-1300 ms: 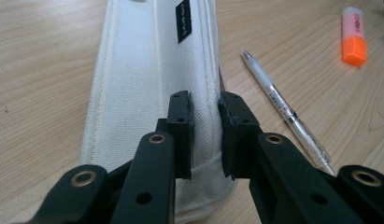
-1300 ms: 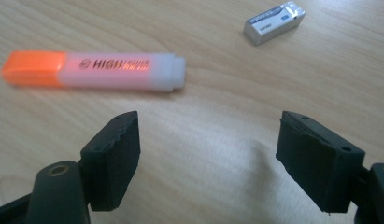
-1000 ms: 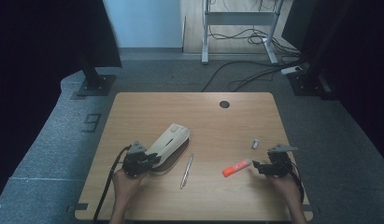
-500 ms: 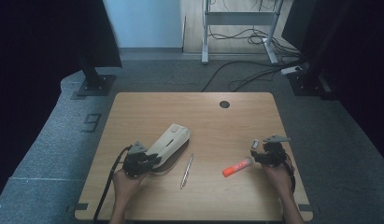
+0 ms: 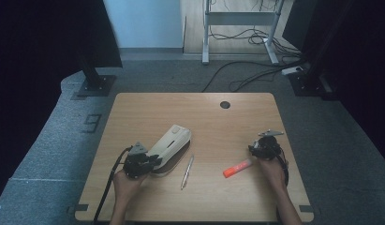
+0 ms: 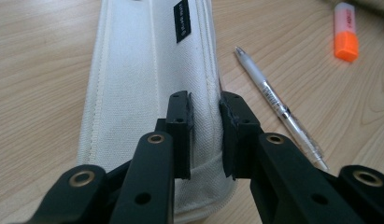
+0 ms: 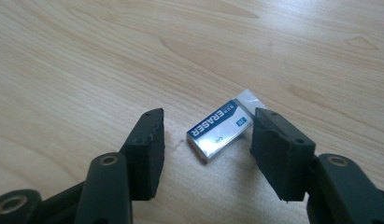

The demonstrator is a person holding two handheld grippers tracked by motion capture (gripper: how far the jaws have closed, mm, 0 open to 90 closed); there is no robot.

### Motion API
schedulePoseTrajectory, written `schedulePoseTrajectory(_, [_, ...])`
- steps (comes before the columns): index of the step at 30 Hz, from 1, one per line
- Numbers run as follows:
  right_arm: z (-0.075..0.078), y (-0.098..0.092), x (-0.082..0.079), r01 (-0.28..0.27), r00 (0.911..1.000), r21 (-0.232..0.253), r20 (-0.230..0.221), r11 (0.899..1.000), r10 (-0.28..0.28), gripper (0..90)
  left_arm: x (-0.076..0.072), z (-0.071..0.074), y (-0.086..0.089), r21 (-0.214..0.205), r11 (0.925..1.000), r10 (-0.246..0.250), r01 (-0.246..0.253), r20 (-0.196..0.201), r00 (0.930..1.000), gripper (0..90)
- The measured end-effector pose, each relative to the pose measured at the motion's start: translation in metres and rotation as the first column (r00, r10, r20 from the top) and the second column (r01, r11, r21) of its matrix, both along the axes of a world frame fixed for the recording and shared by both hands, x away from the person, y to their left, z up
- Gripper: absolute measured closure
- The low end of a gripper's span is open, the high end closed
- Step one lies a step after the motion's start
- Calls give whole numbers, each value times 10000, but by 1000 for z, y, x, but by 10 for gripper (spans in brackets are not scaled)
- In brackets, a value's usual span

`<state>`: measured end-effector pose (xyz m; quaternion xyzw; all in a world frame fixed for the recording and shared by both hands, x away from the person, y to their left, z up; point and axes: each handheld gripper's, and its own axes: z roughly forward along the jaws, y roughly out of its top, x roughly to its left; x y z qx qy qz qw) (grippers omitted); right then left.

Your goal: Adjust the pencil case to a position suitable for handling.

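starting with the biggest thing, the wooden table point(image 5: 148, 105) carries everything in play. on its left half lies the white pencil case point(image 5: 170, 143), a long fabric pouch running diagonally away from the person. the left gripper point(image 5: 155, 161) is clenched on the near end of it: in the left gripper view the pads pinch a ridge of the fabric beside the zip seam point(image 6: 206, 126), so the case is pinned rather than lifted.

next down in size, the clear pen point(image 5: 187, 171) lies just beside the case on its right, and the orange highlighter point(image 5: 237, 168) sits farther right, near the right hand.

smallest is the eraser point(image 7: 221, 128), a blue-sleeved block lying flat on the wood. the right gripper point(image 7: 206, 149) straddles it with its jaws half closed; they have just been closing, and the eraser sits between them, but the left pad stands clear of it, so nothing is grasped yet.

risks, as i judge them: the eraser lies skewed to the jaws, so the right pad may meet a corner first and spin or skid it away. the plastic wrap looks slick, which could let it squirt out. on the other side, the pinch holds only a fold of cloth, which might slip if the case is tugged open.
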<state>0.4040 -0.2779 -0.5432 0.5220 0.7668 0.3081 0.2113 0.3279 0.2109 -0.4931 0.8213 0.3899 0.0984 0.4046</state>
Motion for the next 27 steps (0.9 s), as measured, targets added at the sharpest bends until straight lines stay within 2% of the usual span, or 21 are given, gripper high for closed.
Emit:
schedulePoseTrajectory(5, [-1, 0, 3, 131, 9999, 213, 46, 9997, -132, 512, 0, 0, 1, -58, 10000, -38, 38, -37, 10000, 748])
schedulePoseTrajectory(14, [1, -5, 2, 118, 9998, 374, -168, 9992, -112, 709, 1, -1, 2, -135, 9999, -59, 58, -52, 10000, 748])
schedulePoseTrajectory(18, [2, -8, -1, 198, 9996, 504, -229, 9985, -187, 718, 1, -1, 2, -171, 9998, -42, 41, -38, 10000, 748])
schedulePoseTrajectory(27, [7, -9, -9, -183, 9998, 776, -67, 9968, 188, 718, 1, -1, 3, -234, 9997, -74, 75, 33, 10000, 749])
